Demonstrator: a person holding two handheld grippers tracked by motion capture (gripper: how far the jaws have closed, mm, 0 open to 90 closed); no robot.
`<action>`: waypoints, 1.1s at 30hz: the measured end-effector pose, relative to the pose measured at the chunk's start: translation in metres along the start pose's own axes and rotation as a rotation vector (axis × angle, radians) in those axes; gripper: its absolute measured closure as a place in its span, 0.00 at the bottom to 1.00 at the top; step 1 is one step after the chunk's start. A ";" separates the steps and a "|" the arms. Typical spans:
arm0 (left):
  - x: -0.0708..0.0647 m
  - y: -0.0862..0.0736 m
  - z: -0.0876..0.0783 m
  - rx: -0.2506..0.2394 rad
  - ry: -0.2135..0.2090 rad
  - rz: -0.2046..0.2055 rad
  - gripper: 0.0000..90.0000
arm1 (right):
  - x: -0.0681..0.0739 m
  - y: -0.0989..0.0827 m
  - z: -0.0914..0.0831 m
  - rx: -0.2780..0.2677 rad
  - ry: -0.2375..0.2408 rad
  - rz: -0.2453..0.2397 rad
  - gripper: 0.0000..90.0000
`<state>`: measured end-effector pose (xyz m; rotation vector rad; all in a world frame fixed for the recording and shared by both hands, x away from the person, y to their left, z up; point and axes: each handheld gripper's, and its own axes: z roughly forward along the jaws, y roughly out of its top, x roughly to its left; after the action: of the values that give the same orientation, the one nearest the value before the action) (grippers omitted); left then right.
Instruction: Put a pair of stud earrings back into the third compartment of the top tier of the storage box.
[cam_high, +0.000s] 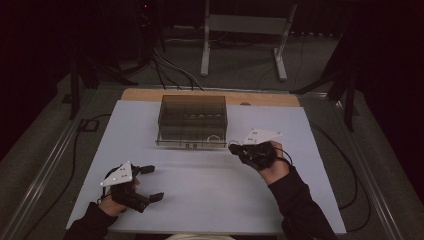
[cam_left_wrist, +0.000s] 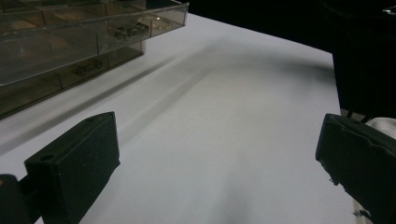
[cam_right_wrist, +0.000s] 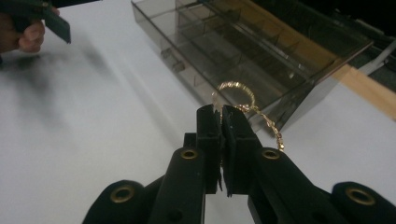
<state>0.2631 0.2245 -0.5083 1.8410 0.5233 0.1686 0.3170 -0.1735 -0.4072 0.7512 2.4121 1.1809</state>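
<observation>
Right tongs: my jaws are pressed together on a thin gold chain, pinched right at the tips; a loop of it curls up above the tips and the rest trails down past them on the far side.
Grip: I judge it slight, since only a link or two sits between the pads, so a jerk or a quick swing could let the chain slip out and drop onto the worktop.
Just beyond the tips: the smoky clear organizer box with its small compartments lies directly ahead of my right tongs, its near corner close under the hanging chain.
Snag risk: the dangling tail could catch on that corner or on a divider as I carry it over, dragging the chain out of my hold or nudging the box.
Aim risk: the compartments are narrow and the loose end swings, so part of the chain may land across a divider or outside the wall.
Left tongs: jaws wide apart, holding nothing, resting low over bare worktop well away from the box and from my right tongs.
Left risk: the box is unsteadied, so any pull from a snag would shift it.
</observation>
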 end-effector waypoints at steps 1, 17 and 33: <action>0.000 0.000 0.000 0.002 0.001 0.001 0.01 | -0.001 0.003 0.001 0.000 0.000 -0.003 0.96; -0.001 0.000 0.001 0.008 -0.003 0.002 0.01 | -0.016 0.034 0.035 -0.005 0.003 -0.014 0.96; -0.001 0.000 0.000 0.000 -0.005 0.002 0.01 | -0.028 0.035 0.074 -0.011 0.001 0.026 0.96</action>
<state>0.2622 0.2245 -0.5079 1.8420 0.5180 0.1650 0.3887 -0.1267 -0.4205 0.7811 2.4016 1.2030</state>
